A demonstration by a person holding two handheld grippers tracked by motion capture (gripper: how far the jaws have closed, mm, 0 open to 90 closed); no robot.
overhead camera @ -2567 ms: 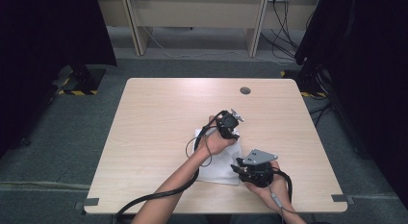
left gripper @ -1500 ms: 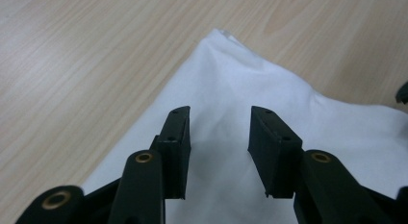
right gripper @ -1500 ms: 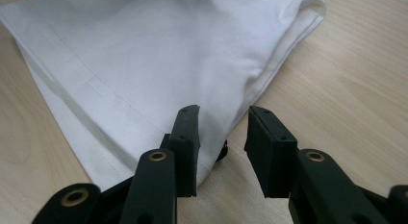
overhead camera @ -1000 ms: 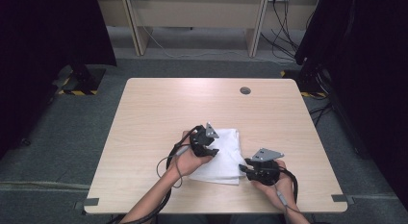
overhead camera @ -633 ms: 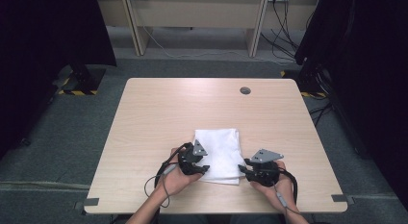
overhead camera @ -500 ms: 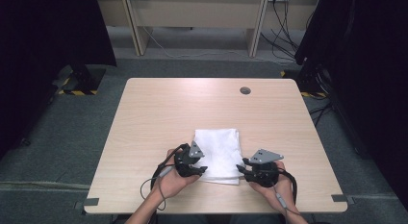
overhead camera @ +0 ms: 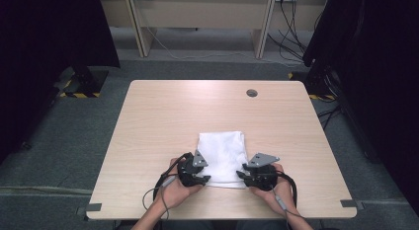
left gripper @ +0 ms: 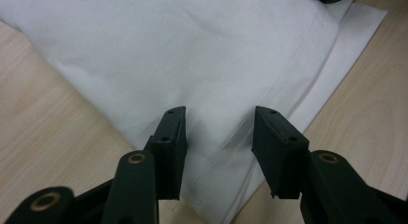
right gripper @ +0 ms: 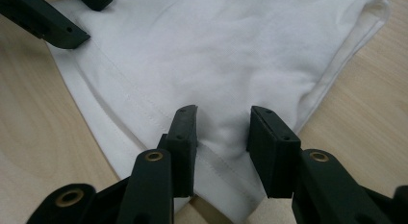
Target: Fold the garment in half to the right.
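I've got both claws parted, left claw point(overhead camera: 200, 179) and right claw point(overhead camera: 245, 173), each straddling a near corner of the folded white cloth point(overhead camera: 222, 150) on the desk point(overhead camera: 163, 116).

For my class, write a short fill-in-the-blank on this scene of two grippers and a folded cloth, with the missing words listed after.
1. The folded cloth on the table is ____ in colour.
2. The left gripper has its jaws over a ____ of the cloth.
3. The right gripper is at the cloth's ____ edge in the high view.
4. Both grippers' jaws stand ____.

Missing words: white; corner; near; open
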